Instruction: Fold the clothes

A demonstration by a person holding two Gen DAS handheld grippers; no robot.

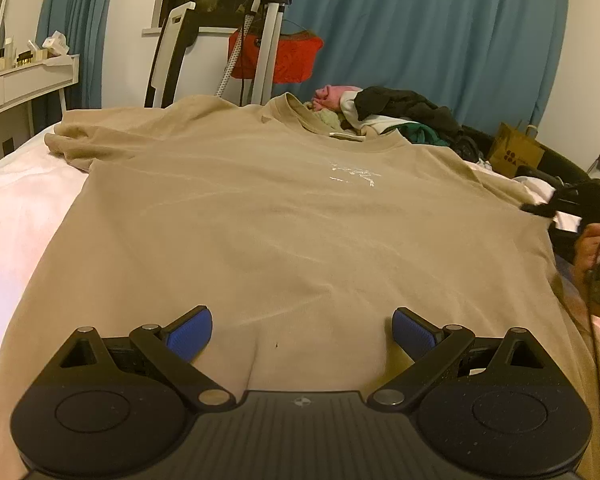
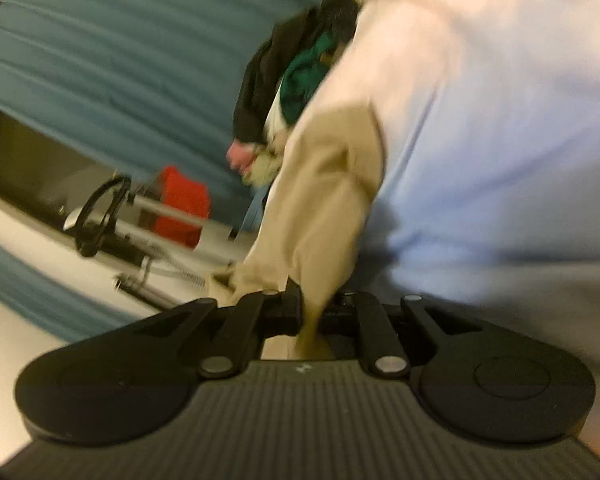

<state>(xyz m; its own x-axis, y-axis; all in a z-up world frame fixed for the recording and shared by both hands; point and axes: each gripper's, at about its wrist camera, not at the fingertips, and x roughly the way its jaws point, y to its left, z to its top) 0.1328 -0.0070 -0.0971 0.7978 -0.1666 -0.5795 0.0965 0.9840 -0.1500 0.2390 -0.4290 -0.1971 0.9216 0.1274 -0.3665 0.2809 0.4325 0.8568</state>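
A tan T-shirt (image 1: 260,216) lies spread face up on the bed, collar at the far end, a small white print on its chest. My left gripper (image 1: 302,330) hovers open over the shirt's near hem, blue pads wide apart, nothing between them. At the shirt's right edge the right gripper (image 1: 540,209) appears with a hand (image 1: 592,248) behind it. The right wrist view is blurred and tilted: my right gripper (image 2: 314,308) is shut on a bunched piece of the tan T-shirt (image 2: 320,200), which stretches away from the jaws.
A pile of clothes (image 1: 396,114), black, green, white and pink, lies beyond the collar. A pale sheet (image 1: 16,216) covers the bed. A garment steamer stand (image 1: 268,32) with a red garment stands before blue curtains (image 1: 420,32). A white shelf (image 1: 24,76) is left, a paper bag (image 1: 514,152) right.
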